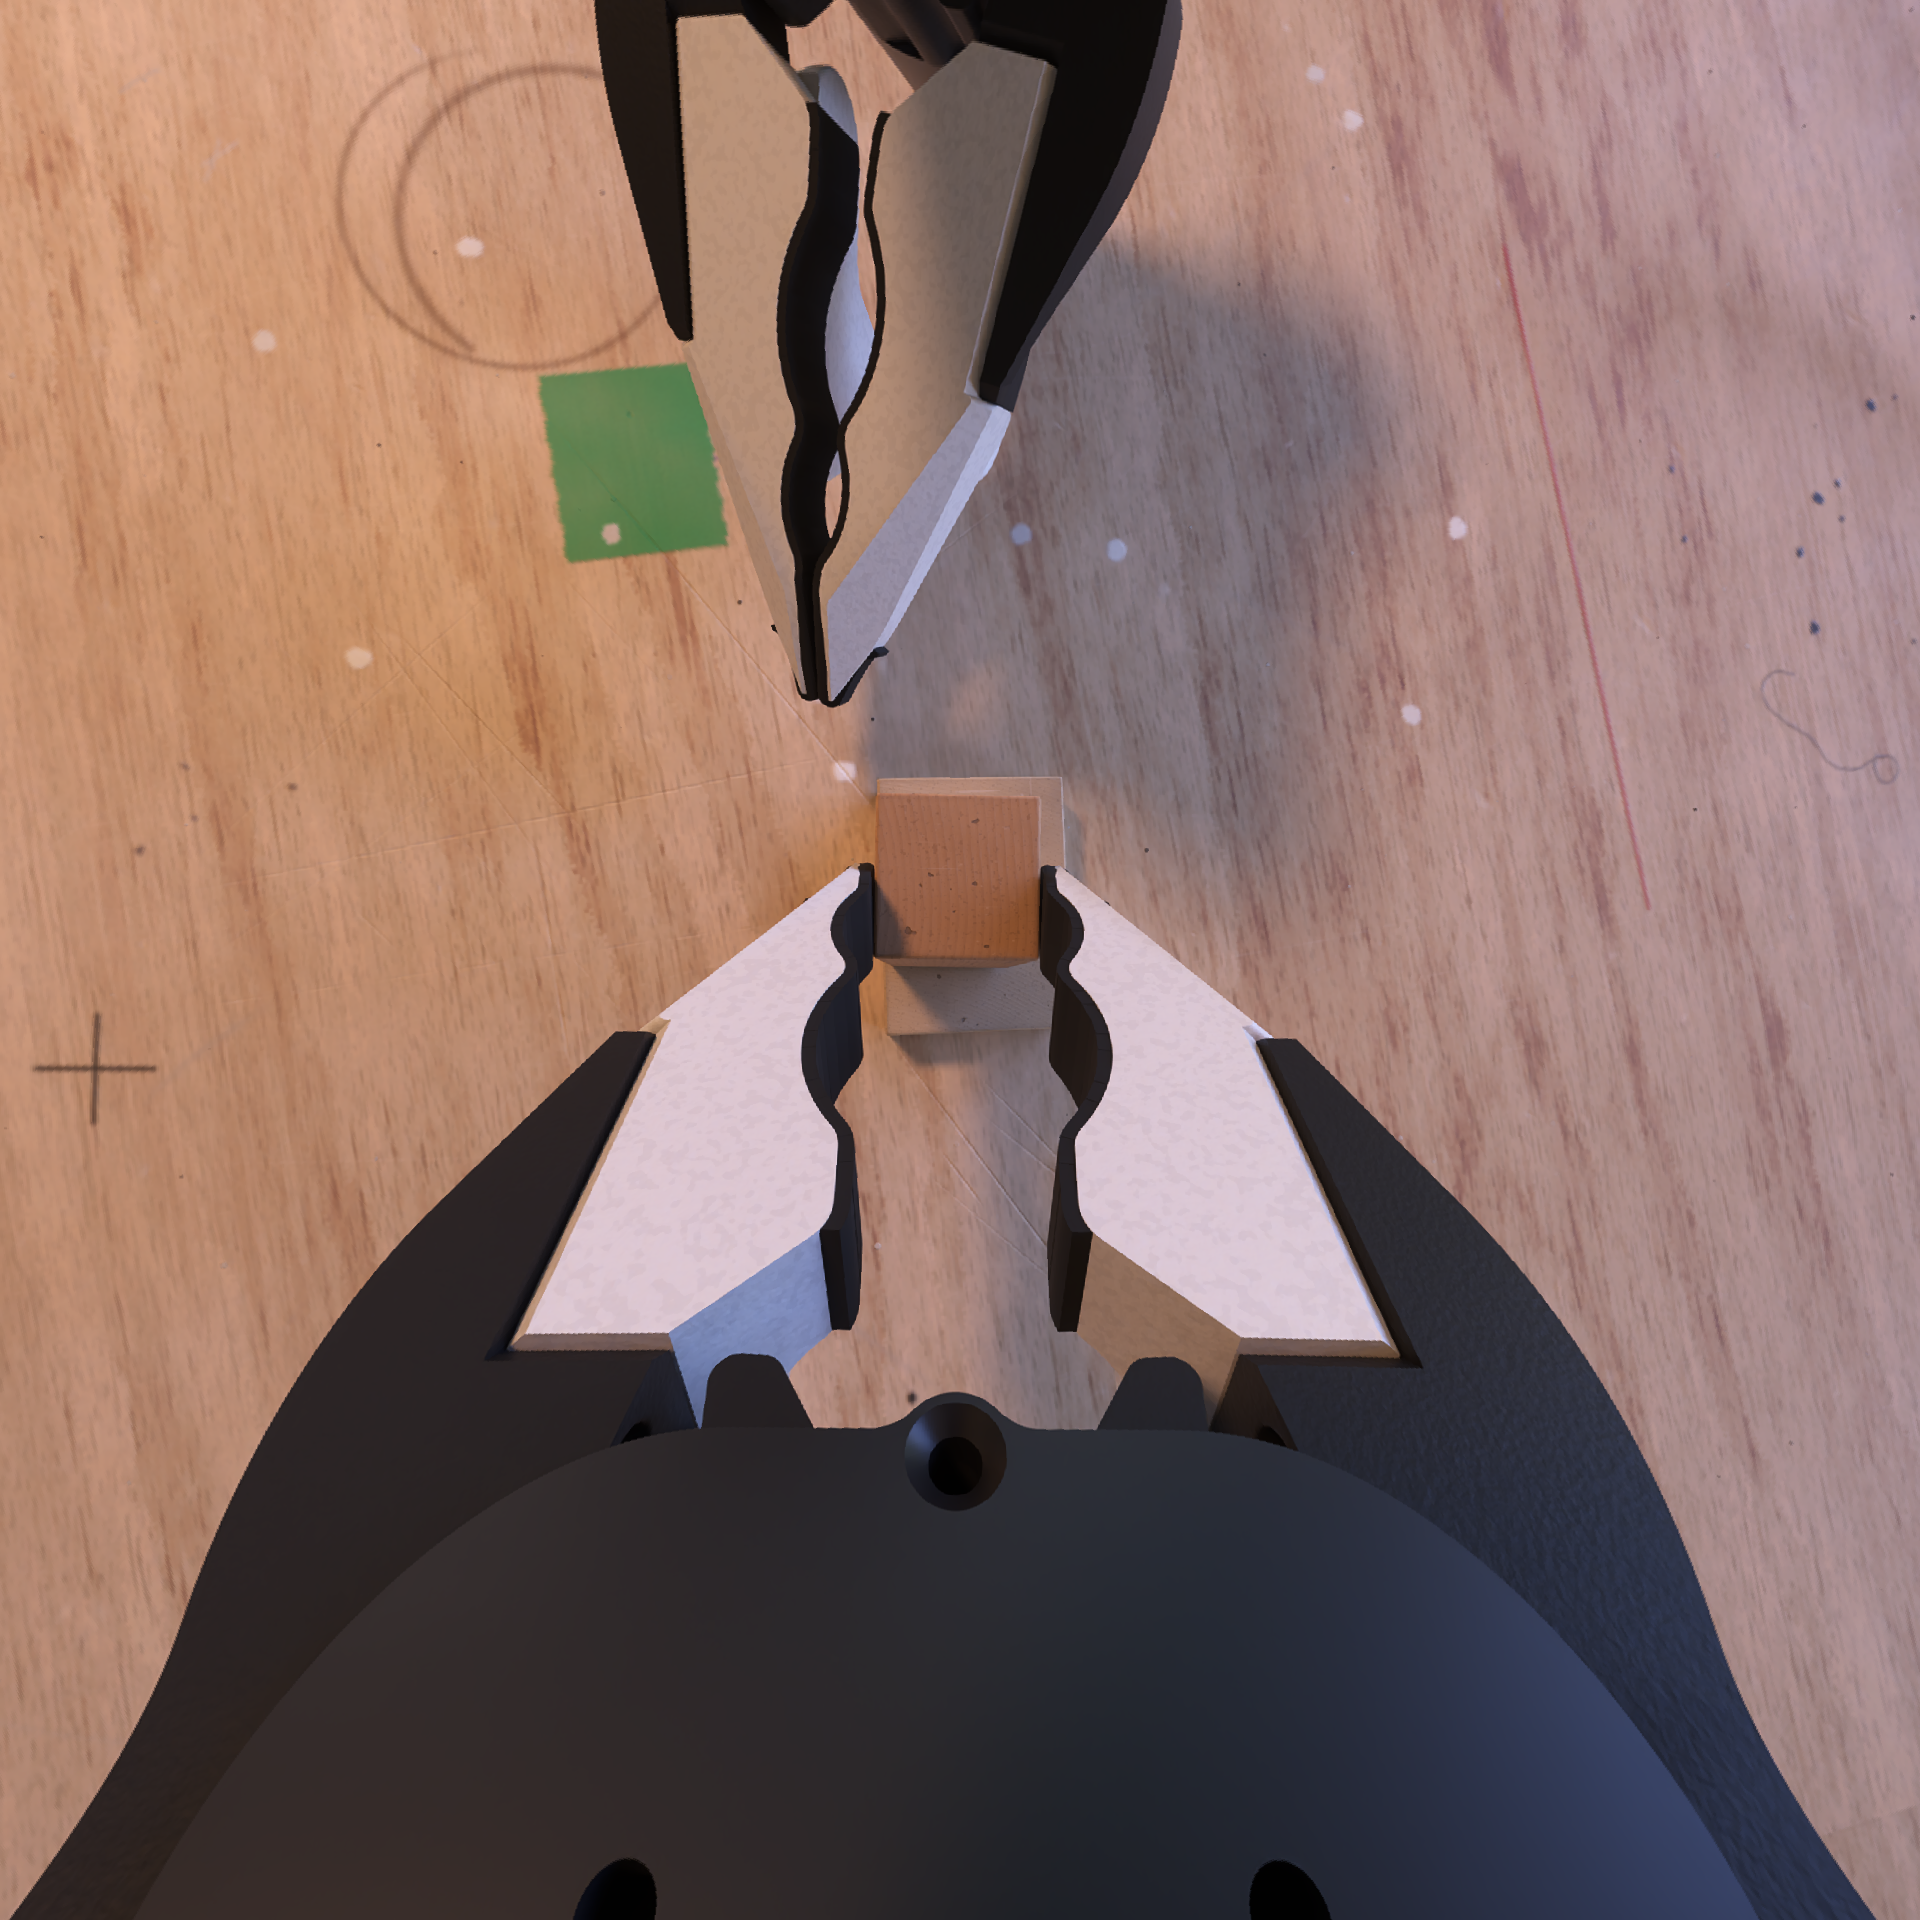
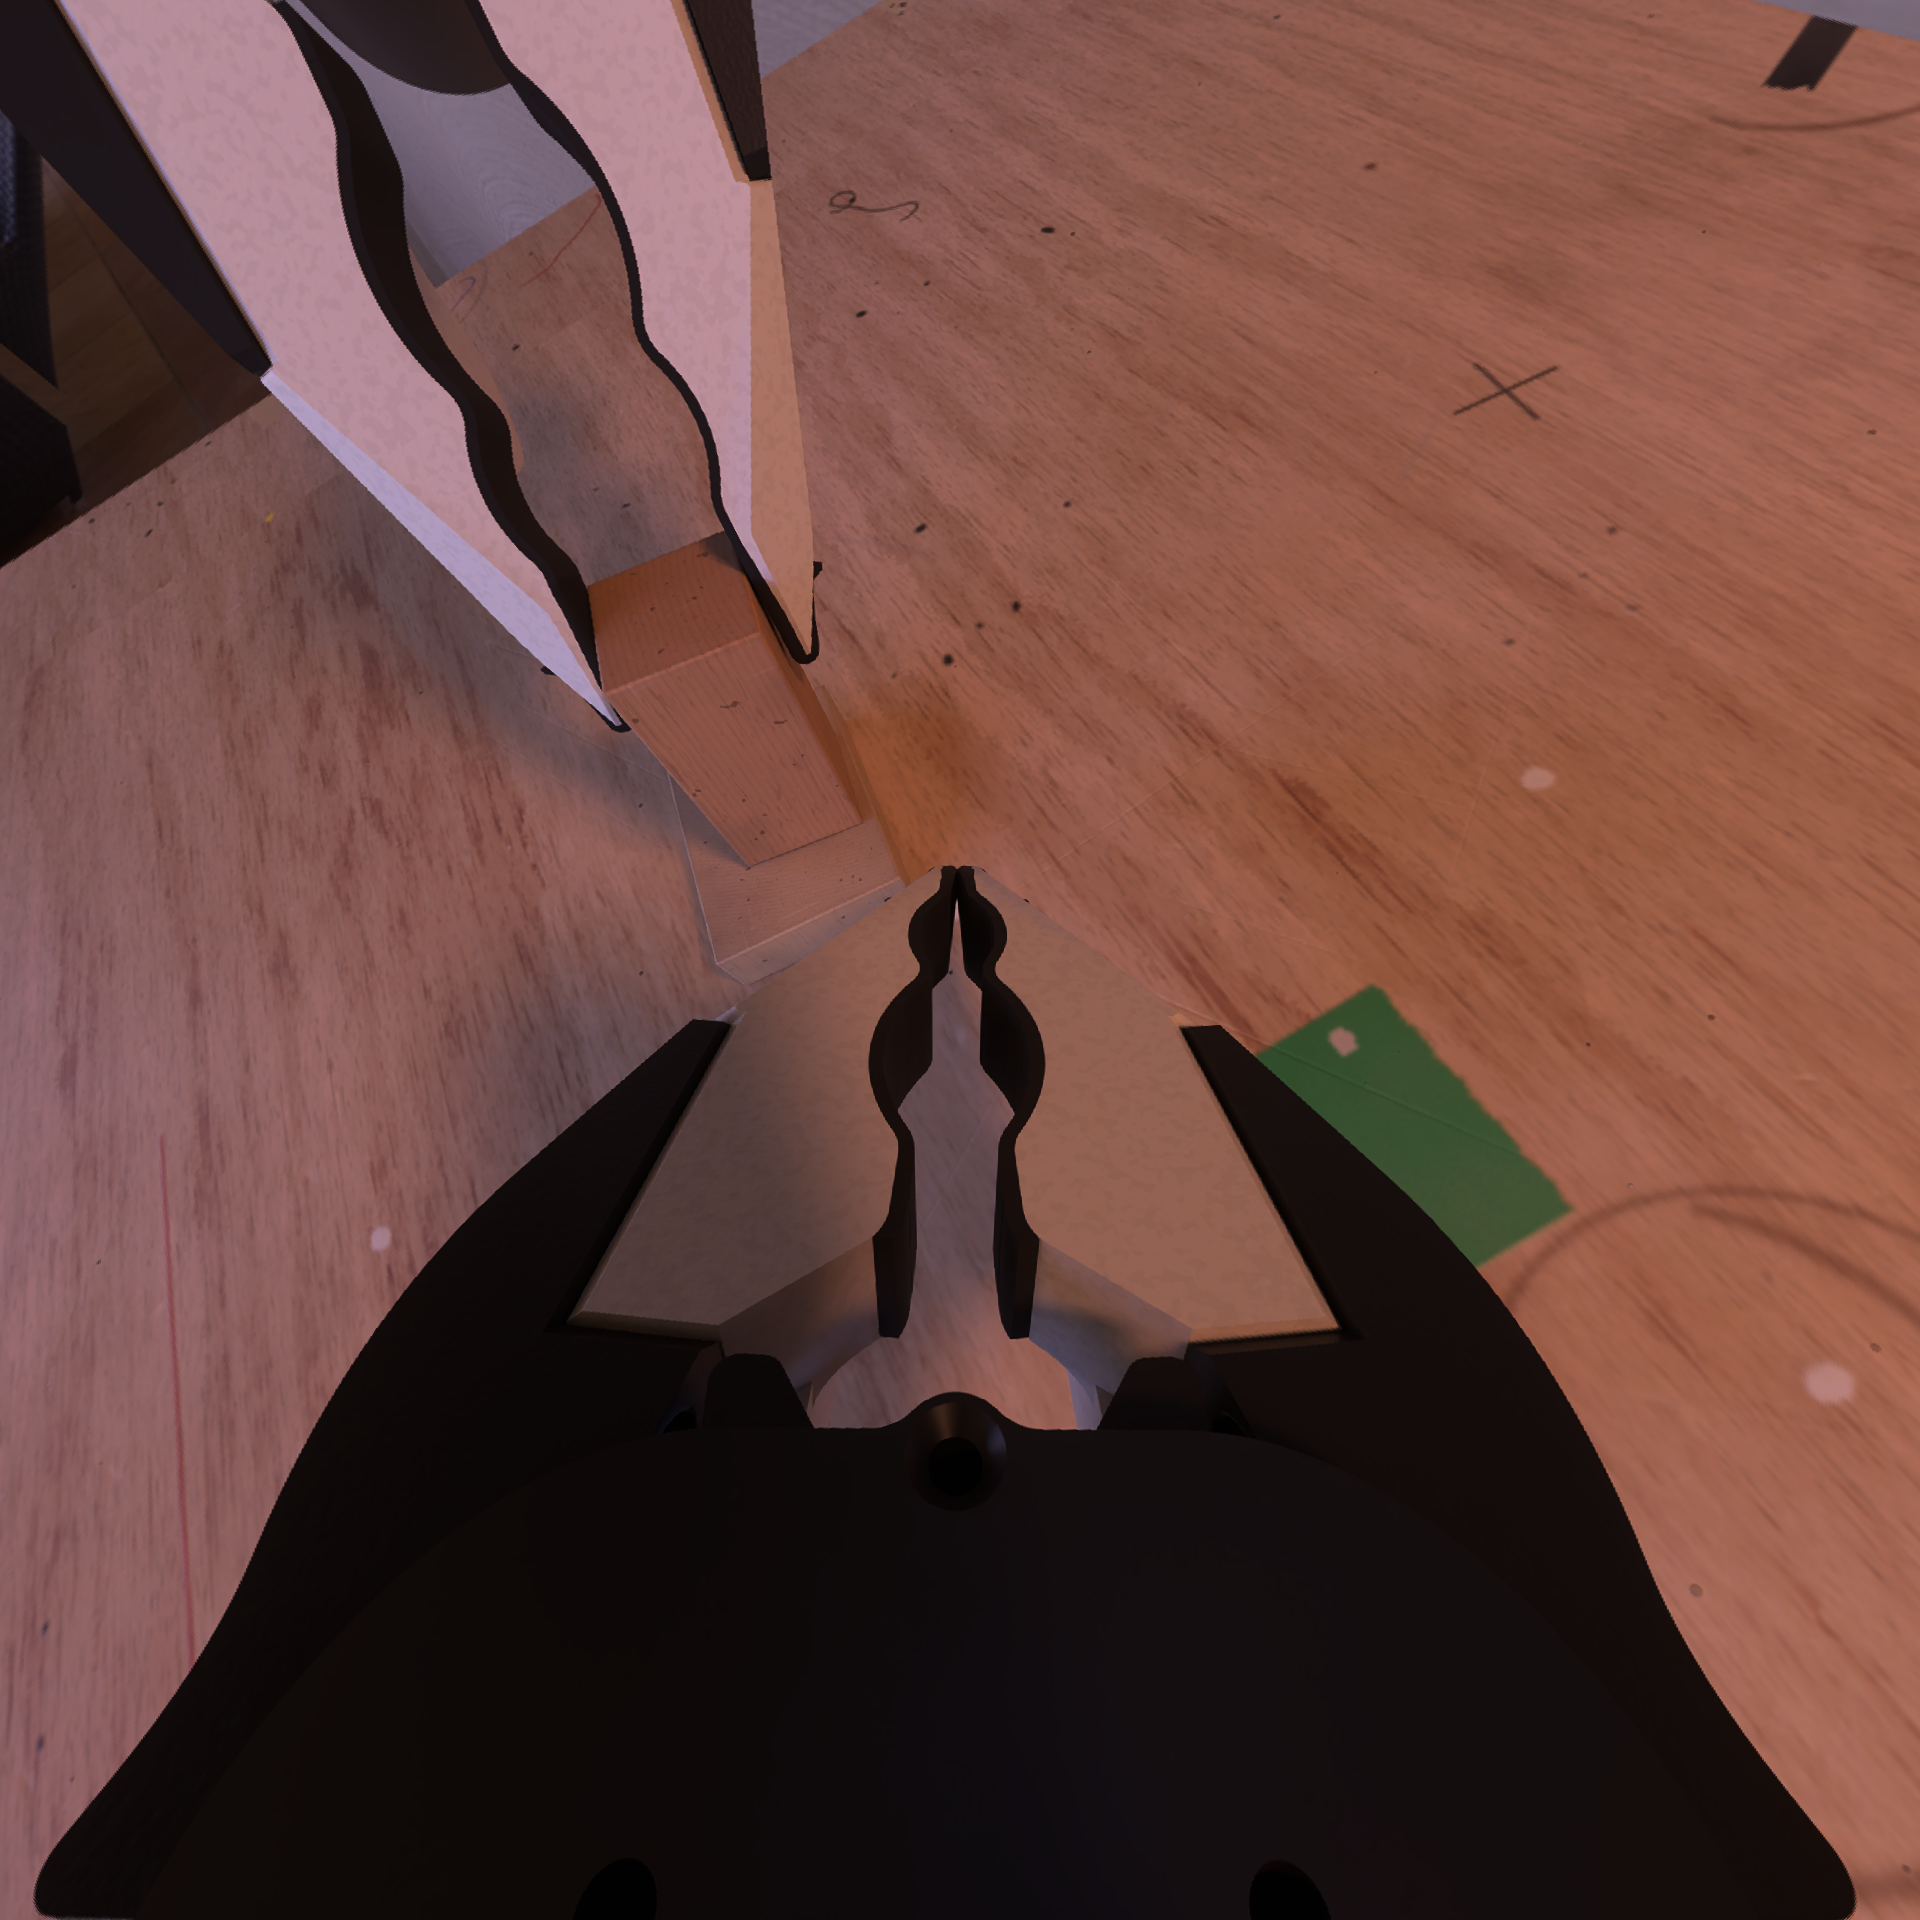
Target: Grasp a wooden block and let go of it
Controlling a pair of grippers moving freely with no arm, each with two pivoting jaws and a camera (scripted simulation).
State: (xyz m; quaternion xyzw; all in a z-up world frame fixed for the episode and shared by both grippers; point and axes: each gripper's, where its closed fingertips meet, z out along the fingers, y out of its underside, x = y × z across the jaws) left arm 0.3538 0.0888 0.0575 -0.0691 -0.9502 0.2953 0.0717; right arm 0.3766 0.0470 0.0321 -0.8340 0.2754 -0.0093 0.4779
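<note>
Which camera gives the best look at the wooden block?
The right wrist view: the wooden block shows its top and a long side, standing upright between the left gripper jaws. The left wrist view shows only its top face.

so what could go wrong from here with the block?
1. The left hand-held gripper grips only the top of the upright wooden block. Opening unevenly could tip the tall block.
2. The block stands on a pale flat piece and seems to cover only part of it, so it might land off-centre.
3. The right hand-held gripper, shut and empty, hovers close beside the block's base. Any drift could knock it over.
</note>
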